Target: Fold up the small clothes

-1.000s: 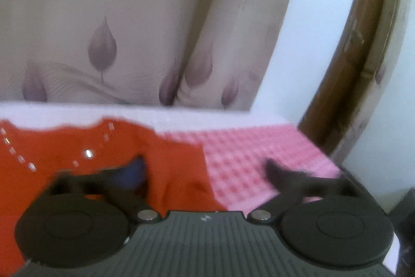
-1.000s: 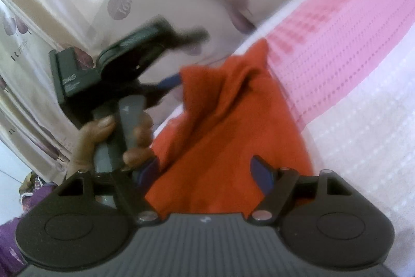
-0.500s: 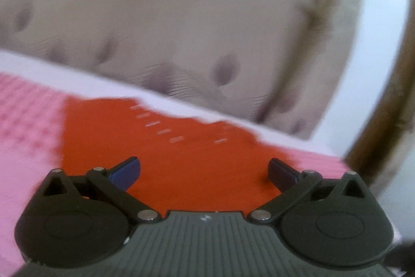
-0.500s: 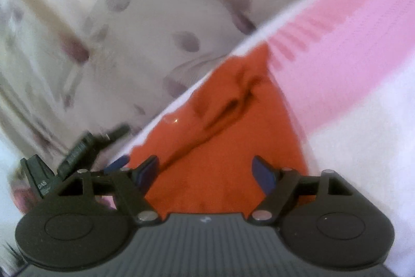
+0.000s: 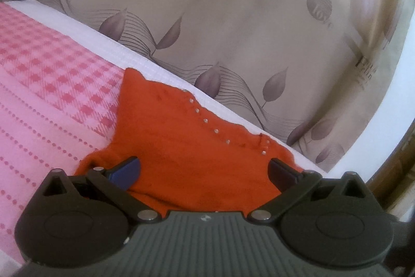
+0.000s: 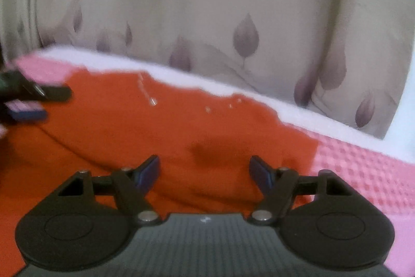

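Note:
An orange knit top (image 5: 181,136) with a line of small studs at the neck lies on the pink bed cover (image 5: 39,100), against the far edge. My left gripper (image 5: 203,164) hovers low over its left part, jaws wide and nothing pinched. In the right wrist view the same top (image 6: 155,131) spreads across the frame with a dark crease in the middle. My right gripper (image 6: 205,161) is over it; its jaws are closing, with cloth below them but not pressed by the pads. The left gripper (image 6: 49,103) shows at that view's left edge, fingers apart.
A beige curtain (image 5: 233,30) with purple leaf prints hangs right behind the bed. A white mattress edge (image 5: 103,43) runs between cover and curtain. A brown wooden frame (image 5: 404,160) stands at the far right. Checked pink cover (image 6: 363,173) lies right of the top.
Both grippers have rolled and swung toward the top. The top, bunched and lifted a second ago, now lies spread. In the right view the left gripper went from raised to low at the left edge.

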The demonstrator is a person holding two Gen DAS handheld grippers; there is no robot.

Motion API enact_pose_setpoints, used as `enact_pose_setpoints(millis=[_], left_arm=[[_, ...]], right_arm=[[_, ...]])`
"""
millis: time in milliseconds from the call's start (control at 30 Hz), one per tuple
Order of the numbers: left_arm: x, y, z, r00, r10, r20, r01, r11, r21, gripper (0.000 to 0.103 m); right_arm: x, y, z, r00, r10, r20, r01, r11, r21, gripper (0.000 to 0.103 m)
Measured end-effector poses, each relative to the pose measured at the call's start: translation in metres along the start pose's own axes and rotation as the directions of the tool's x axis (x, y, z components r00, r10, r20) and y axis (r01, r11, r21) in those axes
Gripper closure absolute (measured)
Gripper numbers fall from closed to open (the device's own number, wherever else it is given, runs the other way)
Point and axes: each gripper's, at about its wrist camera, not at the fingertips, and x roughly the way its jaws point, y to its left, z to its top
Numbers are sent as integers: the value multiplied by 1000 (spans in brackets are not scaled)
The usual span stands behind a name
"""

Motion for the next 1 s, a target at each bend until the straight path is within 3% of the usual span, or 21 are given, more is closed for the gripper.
enact_pose_setpoints(millis=[33, 100, 133, 233, 367, 433, 567, 667, 700, 767, 867, 1000], left_arm=[[0, 1, 0, 1000, -3, 0, 3, 1000, -5, 0], [-1, 0, -2, 1000, -6, 0, 6, 1000, -9, 0], [-1, 0, -2, 1000, -7, 0, 7, 1000, -11, 0], [0, 0, -2, 1000, -3, 0, 3, 1000, -14, 0], [0, 0, -2, 1000, -4, 0, 4, 1000, -18, 0], [0, 1, -2, 1000, -4, 0, 4, 1000, -21, 0], [0, 1, -2, 1000, -3, 0, 3, 1000, -22, 0], [0, 1, -2, 1000, -3, -1, 3, 1000, -22, 0], [0, 1, -2, 1000, -2, -1, 2, 1000, -22, 0], [0, 1, -2, 1000, -2, -1, 2, 1000, -22, 0], [0, 1, -2, 1000, 1, -2, -1, 1000, -21, 0], [-1, 1, -2, 1000, -1, -1, 0, 1000, -25, 0]], right_arm=[[8, 1, -2, 999, -33, -13, 32, 999, -32, 33], [6, -19, -2, 996, -90, 2, 90, 996, 26, 73], [2, -36, -2, 993, -117, 9, 116, 989, 97, 75], [-12, -98, -16, 987, -163, 6, 154, 941, 301, 74], [-36, -148, -34, 991, 50, 123, -103, 876, 471, 74], [-35, -157, -36, 990, 76, 121, -127, 854, 505, 70], [-33, -170, -44, 985, 108, 135, -164, 830, 533, 34], [-37, -168, -45, 970, 162, 182, -237, 799, 552, 30], [-41, -161, -42, 968, 161, 194, -242, 814, 528, 30], [-46, -132, -31, 971, 153, 184, -217, 886, 410, 30], [-42, -69, -14, 985, 99, 144, -119, 983, 143, 31], [-9, -13, -10, 997, 26, 70, -17, 992, -123, 32]])
